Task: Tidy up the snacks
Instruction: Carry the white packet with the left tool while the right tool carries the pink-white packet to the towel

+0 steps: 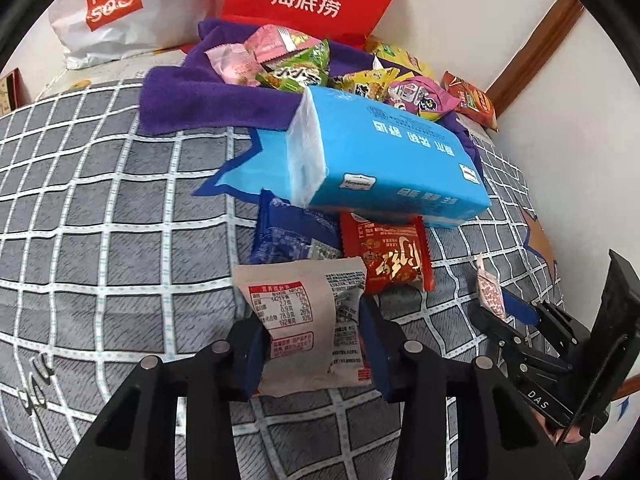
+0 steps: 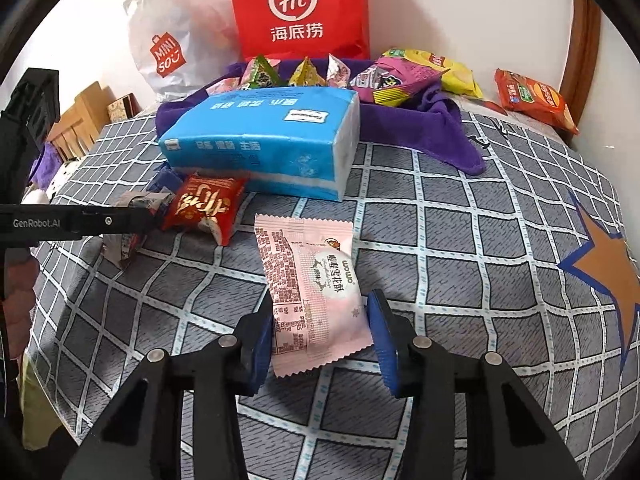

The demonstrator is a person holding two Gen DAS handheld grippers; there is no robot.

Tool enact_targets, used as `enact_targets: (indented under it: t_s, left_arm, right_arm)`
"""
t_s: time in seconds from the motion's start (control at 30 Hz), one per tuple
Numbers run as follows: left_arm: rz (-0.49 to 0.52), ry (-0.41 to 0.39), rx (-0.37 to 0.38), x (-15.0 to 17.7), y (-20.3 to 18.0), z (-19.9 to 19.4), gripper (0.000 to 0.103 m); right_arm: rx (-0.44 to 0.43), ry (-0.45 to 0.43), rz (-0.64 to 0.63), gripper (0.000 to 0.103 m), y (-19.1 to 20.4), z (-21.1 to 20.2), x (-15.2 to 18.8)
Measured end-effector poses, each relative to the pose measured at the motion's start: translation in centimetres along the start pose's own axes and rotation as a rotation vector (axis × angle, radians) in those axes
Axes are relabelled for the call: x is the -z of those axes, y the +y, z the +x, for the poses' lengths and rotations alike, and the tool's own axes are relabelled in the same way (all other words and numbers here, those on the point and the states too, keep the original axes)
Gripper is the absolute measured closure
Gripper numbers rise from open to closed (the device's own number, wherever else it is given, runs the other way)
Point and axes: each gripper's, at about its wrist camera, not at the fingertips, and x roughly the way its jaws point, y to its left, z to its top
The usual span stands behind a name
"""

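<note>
My left gripper (image 1: 314, 344) is shut on a beige snack packet (image 1: 308, 312) with a red nutrition label, low over the checked bedspread. My right gripper (image 2: 320, 340) is shut on a pink snack packet (image 2: 312, 292); it also shows at the right of the left wrist view (image 1: 490, 292). A red snack packet (image 1: 390, 258) and a dark blue packet (image 1: 288, 232) lie just beyond the left gripper. Several more snacks (image 1: 304, 68) are piled on a purple towel (image 1: 192, 100) at the back.
A blue tissue pack (image 1: 384, 160) lies between the grippers and the towel. A red Haidilao bag (image 2: 298, 8) and a white Miniso bag (image 2: 168, 40) lean on the wall. An orange snack bag (image 2: 534, 98) lies far right. Wooden items (image 2: 76, 124) stand far left.
</note>
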Motion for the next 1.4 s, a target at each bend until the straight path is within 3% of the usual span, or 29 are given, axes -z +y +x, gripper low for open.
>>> enact_targets:
  t_s: [0.17,0.37,0.77,1.13,1.4]
  left_arm:
    - [-0.005,-0.004,0.015,0.4,0.3,-1.1,0.062]
    - [0.009,-0.004,0.039,0.5,-0.5,-1.6,0.062]
    - [0.054,-0.040,0.075,0.0,-3.2,-3.9,0.062]
    - [0.088,-0.099,0.113,-2.6,-5.9,-6.4,0.062]
    - [0.112,-0.124,0.089,-5.0,-6.4,-7.3,0.062]
  right_arm:
    - [-0.008,0.007,0.028,0.054,0.2,0.6,-0.5]
    - [-0.017,-0.006,0.072,0.057,0.0,0.9,-0.8]
    - [0.003,-0.042,0.141,0.058,0.2,-3.4,-1.0]
    - [0.042,-0.108,0.129,0.058,1.1,-7.1,-3.7]
    - [0.046,-0.144,0.145,0.058,1.3,-8.4,-6.3]
